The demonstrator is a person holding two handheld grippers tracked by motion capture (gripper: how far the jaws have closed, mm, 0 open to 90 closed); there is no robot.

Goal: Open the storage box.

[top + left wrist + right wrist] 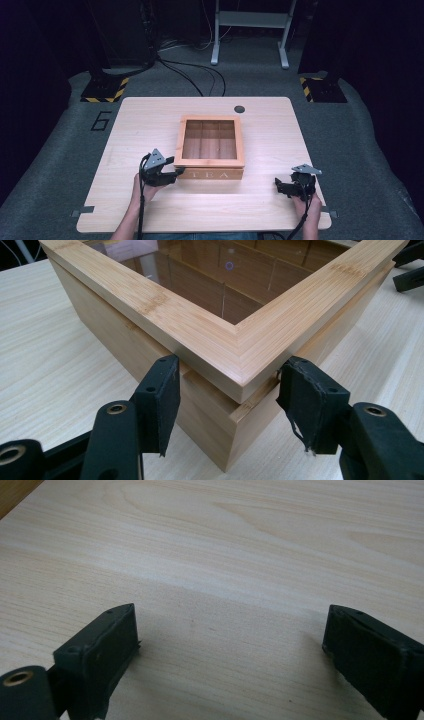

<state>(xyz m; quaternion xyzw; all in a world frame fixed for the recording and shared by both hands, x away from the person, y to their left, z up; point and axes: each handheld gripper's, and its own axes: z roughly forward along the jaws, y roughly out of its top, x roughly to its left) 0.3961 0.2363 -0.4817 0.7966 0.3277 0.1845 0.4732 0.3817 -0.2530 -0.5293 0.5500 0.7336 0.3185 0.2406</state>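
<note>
The left claw [227, 390] sits at the near left corner of the square bamboo tea box with a glass-paned lid [210, 146], its two black jaws set partway apart with that corner between them. In the left gripper view one pad [160, 397] lies against the box's side just under the lid's overhanging edge, and the other pad [307, 402] stands close to the adjoining side; whether they truly press on the wood cannot be told. The box rests at the middle of the pale wooden bench [150, 210], its lid down, the letters TEA on its near face, and dividers visible through the glass. The right claw [230, 645] hovers low over bare bench near the near right corner, well apart from the box, its jaws wide with nothing between them. A small dark round hole [239, 109] marks the bench's far edge.
</note>
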